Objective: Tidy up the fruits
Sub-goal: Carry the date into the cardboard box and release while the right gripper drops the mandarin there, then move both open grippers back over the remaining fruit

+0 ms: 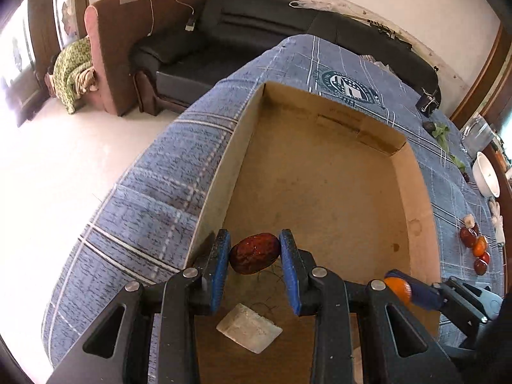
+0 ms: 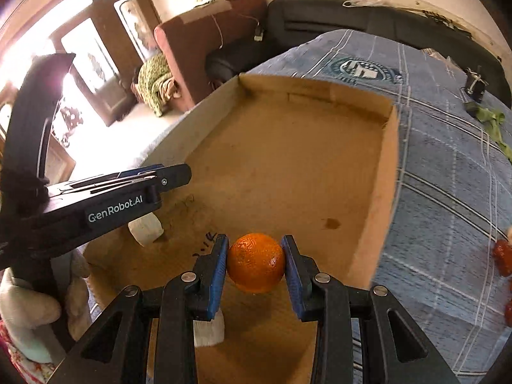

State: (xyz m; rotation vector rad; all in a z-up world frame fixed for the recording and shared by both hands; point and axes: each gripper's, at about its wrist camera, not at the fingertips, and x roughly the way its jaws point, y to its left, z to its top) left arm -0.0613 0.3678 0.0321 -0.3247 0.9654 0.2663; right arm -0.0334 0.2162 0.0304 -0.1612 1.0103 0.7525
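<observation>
My left gripper (image 1: 255, 256) is shut on a dark red wrinkled fruit (image 1: 254, 252) and holds it above the near left part of an open cardboard box (image 1: 419, 198). My right gripper (image 2: 256, 262) is shut on an orange (image 2: 256, 262) above the near part of the same box (image 2: 380, 192). The orange (image 1: 398, 288) and the right gripper also show at the lower right of the left wrist view. The left gripper's body (image 2: 112, 201) crosses the left of the right wrist view. More red and orange fruits (image 1: 475, 249) lie on the blue plaid cloth right of the box.
Two pale blocks (image 1: 249, 328) (image 2: 145, 228) lie inside the box near its front. The box sits on a table with a blue plaid cloth (image 1: 153, 198). A white bowl (image 1: 486, 174), green leaves (image 1: 443, 134) and a black clip (image 1: 427, 102) are at the far right. A black sofa (image 1: 256, 32) stands behind.
</observation>
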